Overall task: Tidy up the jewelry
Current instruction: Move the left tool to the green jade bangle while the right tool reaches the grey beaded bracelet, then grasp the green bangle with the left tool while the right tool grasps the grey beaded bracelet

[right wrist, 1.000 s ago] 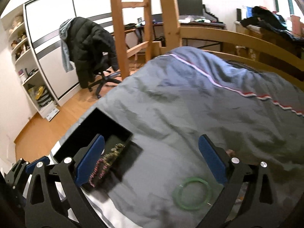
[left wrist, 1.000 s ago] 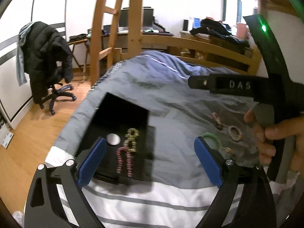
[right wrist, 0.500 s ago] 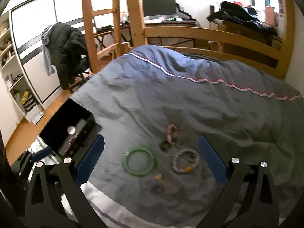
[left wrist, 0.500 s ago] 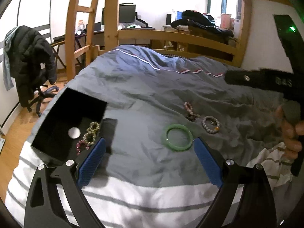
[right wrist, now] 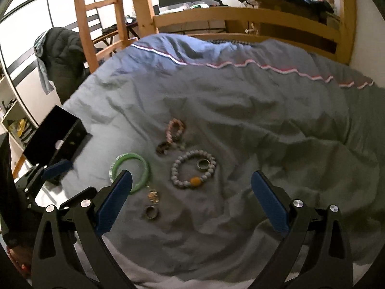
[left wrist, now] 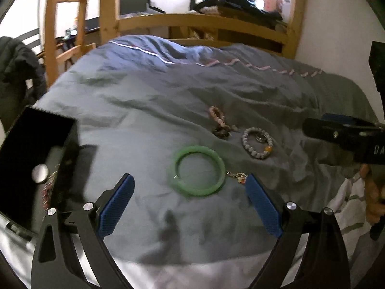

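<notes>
Between the left gripper (left wrist: pixel 189 201)'s spread fingers, just ahead of the tips, the green bangle (left wrist: pixel 198 170) lies flat on the duvet (left wrist: pixel 149 101); black box (left wrist: pixel 36 159) sits off its left finger. Right gripper (right wrist: pixel 192 198) is also wide open, empty, bangle by its left fingertip, grey bead bracelet (right wrist: pixel 193 172) dead ahead. Left looks better lined up for the bangle.

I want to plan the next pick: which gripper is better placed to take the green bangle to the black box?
Left. The left gripper is open and the green bangle lies just ahead between its fingers, with the black box on its side. The right gripper faces the grey bead bracelet.
</notes>
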A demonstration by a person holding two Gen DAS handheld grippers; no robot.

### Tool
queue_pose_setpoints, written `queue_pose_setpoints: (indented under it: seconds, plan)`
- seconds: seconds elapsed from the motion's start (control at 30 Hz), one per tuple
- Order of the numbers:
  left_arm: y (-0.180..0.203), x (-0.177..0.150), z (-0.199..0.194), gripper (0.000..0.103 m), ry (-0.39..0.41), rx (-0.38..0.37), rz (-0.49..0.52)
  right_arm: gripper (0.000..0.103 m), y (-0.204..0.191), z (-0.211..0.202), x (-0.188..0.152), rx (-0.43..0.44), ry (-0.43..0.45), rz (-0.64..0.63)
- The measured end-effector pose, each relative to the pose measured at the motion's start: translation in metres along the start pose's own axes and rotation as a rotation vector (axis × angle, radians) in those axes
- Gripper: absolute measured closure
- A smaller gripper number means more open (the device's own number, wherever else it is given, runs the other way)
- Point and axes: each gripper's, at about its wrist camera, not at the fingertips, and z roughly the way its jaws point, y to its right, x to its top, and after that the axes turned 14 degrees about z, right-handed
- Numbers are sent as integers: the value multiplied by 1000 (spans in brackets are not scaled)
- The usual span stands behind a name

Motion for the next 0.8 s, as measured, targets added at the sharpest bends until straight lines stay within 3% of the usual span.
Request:
queue_pose_setpoints:
  seconds: [0.4,0.53,0.67,0.73,0.8]
  plan:
    - [10,7,63,11,-64,-46,70,5,14,62,-1,68,-50,42]
    - [19,6,83,11,-103,-27,119,7,14,75,-1,85,-56,45]
    - [16,6,82,11,-103,-42,105,31,10,90,-5,50,-88,36]
    - [13,5,81,19,-110,-35,87,42,10,93,-7,46,-88,31]
    - [11,5,81,25,-114,-27,79,60,11,91,-8,45,-85,34]
